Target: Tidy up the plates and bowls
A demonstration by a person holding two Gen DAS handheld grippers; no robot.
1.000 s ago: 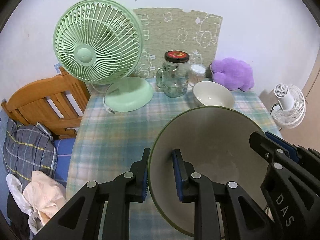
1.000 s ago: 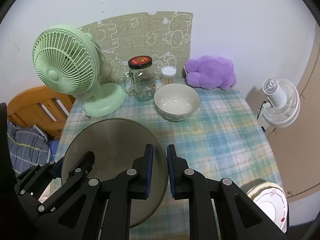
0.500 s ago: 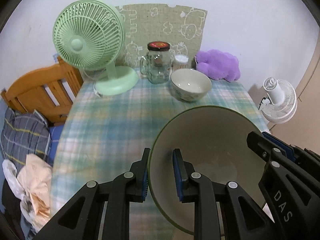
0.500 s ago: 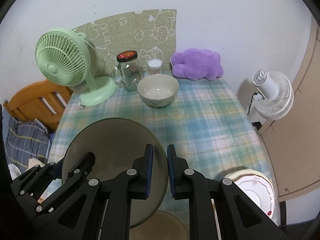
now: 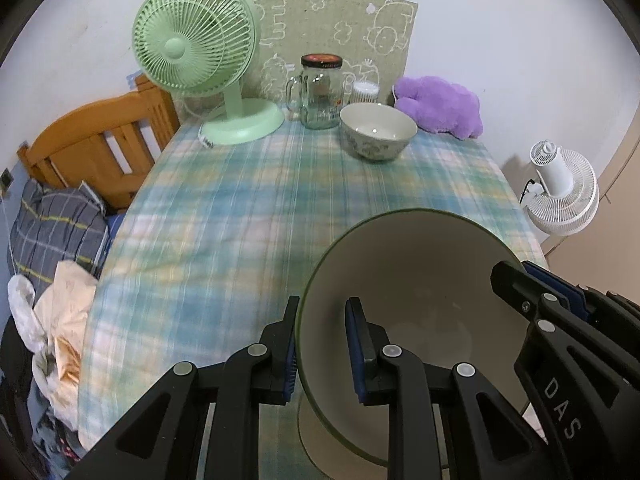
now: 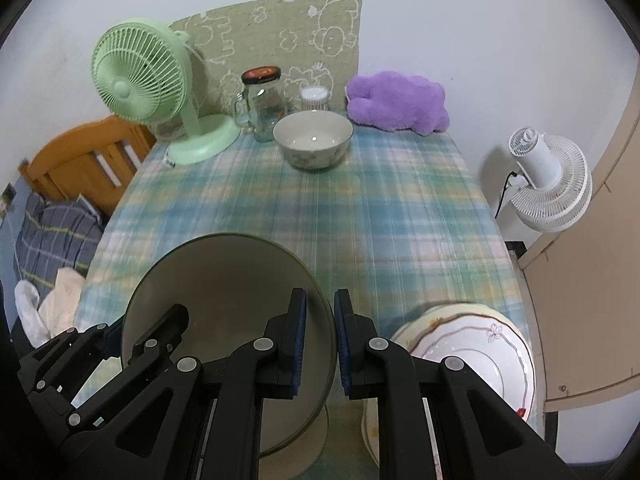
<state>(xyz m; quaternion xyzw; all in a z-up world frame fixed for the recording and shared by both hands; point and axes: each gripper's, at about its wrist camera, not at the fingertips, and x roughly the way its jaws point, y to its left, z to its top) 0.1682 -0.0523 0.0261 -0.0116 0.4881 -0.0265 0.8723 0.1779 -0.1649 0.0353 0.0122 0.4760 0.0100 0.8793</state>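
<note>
A large beige bowl with a green rim (image 5: 420,280) (image 6: 224,292) hangs tilted above the near part of the plaid-covered table (image 5: 240,220). My left gripper (image 5: 322,344) is shut on its left rim, one finger inside and one outside. My right gripper (image 6: 320,336) is shut on the opposite rim and also shows in the left wrist view (image 5: 520,280). A smaller patterned bowl (image 5: 378,136) (image 6: 314,146) stands far back on the table. A stack of white plates (image 6: 472,344) lies near the front right edge. Part of a beige dish (image 6: 308,444) shows under the held bowl.
A green desk fan (image 5: 192,40), a lidded glass jar (image 5: 320,96), a small white container (image 6: 314,96) and a purple plush toy (image 5: 440,108) line the back of the table. A wooden chair (image 5: 96,144) and bedding are on the left, a white floor fan (image 6: 548,180) on the right.
Both grippers have carried the large bowl back toward the table's near edge, so the fan, jar and small bowl look farther away. The plate stack has come into the right wrist view.
</note>
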